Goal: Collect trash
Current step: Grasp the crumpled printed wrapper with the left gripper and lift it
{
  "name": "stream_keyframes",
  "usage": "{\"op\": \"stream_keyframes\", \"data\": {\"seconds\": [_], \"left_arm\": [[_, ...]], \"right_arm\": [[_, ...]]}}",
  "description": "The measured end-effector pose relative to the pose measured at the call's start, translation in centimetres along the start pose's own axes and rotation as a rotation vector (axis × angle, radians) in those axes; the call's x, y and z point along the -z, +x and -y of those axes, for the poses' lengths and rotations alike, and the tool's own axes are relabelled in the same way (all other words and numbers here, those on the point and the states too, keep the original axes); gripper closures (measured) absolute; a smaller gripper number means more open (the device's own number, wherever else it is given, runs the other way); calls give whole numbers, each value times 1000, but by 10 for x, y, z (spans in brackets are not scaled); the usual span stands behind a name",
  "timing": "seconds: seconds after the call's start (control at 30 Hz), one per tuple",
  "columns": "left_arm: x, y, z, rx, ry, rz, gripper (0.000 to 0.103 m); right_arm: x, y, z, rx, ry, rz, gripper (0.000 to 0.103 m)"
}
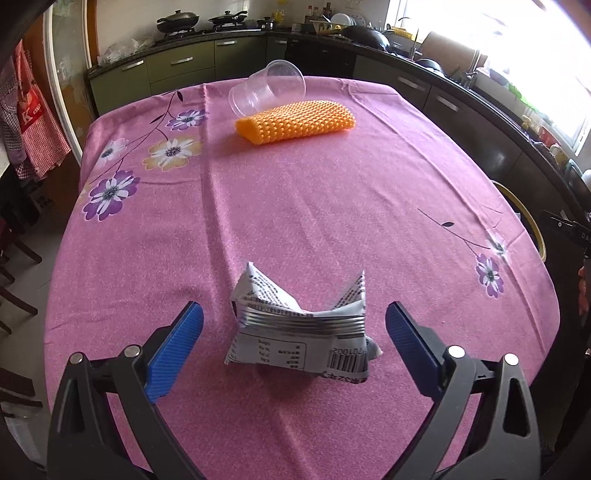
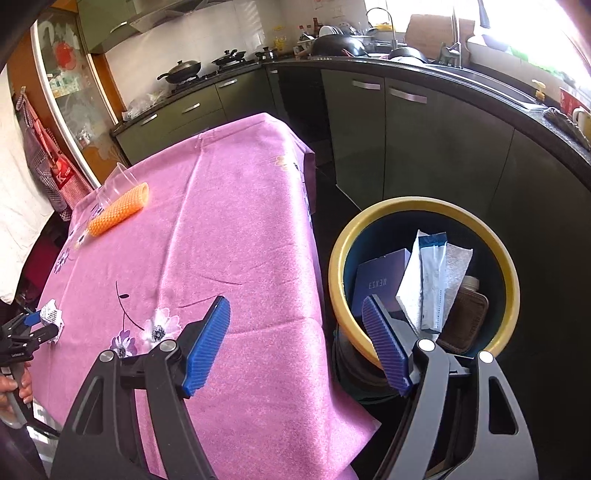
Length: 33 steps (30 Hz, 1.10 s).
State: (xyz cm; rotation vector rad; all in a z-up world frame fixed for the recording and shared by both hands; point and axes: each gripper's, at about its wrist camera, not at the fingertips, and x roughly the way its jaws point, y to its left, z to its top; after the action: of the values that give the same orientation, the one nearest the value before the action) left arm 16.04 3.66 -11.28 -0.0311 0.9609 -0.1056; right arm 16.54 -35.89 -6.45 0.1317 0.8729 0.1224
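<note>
Left gripper [image 1: 294,334]: jaws spread wide, blue pads either side of the crumpled wrapper, neither pad touching it; nothing is gripped. In the right wrist view it shows small at the table's left edge [image 2: 35,325], with the wrapper at its tips.
Crumpled wrapper [image 1: 299,332]: white and silver snack packet with black print and a barcode, folded up in peaks, lying on the tablecloth near the table's near edge, between the left gripper's pads.
Right gripper [image 2: 301,345]: jaws wide apart and empty, held over the table's right edge, one pad above the cloth, the other in front of the bin's rim.
Trash bin [image 2: 334,280]: dark with a yellow rim, standing on the floor just beside the table's right edge; inside are a purple box, white and blue packets and a brown item.
Tablecloth [image 1: 295,206]: pink with purple, white and yellow flowers, covering the whole table.
Orange foam sleeve [image 1: 297,120]: netted, lying flat towards the table's far edge.
Clear plastic cup [image 1: 267,88]: on its side, touching the foam sleeve's far side, mouth facing the far edge.
Kitchen counter [image 1: 207,33]: beyond the table, with pans on the hob and dishes near the window.
</note>
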Motion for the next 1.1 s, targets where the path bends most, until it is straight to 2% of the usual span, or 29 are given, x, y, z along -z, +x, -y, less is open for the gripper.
{"op": "stream_keyframes", "data": {"seconds": [0.07, 0.27, 0.37, 0.73, 0.97, 1.1], "left_arm": [[-1, 0, -2, -14, 4, 6, 19], [-5, 4, -1, -26, 22, -3, 33], [-4, 4, 2, -38, 38, -1, 35], [-5, -14, 14, -7, 59, 23, 37], [-18, -31, 45, 36, 128, 66, 37], [-31, -35, 66, 86, 159, 82, 37]], "right_arm": [[0, 4, -1, -4, 0, -6, 29], [1, 13, -1, -14, 2, -22, 29], [1, 14, -1, -16, 5, -27, 29], [2, 14, -1, -30, 12, -25, 29], [2, 2, 2, -55, 31, 3, 29], [3, -13, 9, -62, 44, 27, 29]]}}
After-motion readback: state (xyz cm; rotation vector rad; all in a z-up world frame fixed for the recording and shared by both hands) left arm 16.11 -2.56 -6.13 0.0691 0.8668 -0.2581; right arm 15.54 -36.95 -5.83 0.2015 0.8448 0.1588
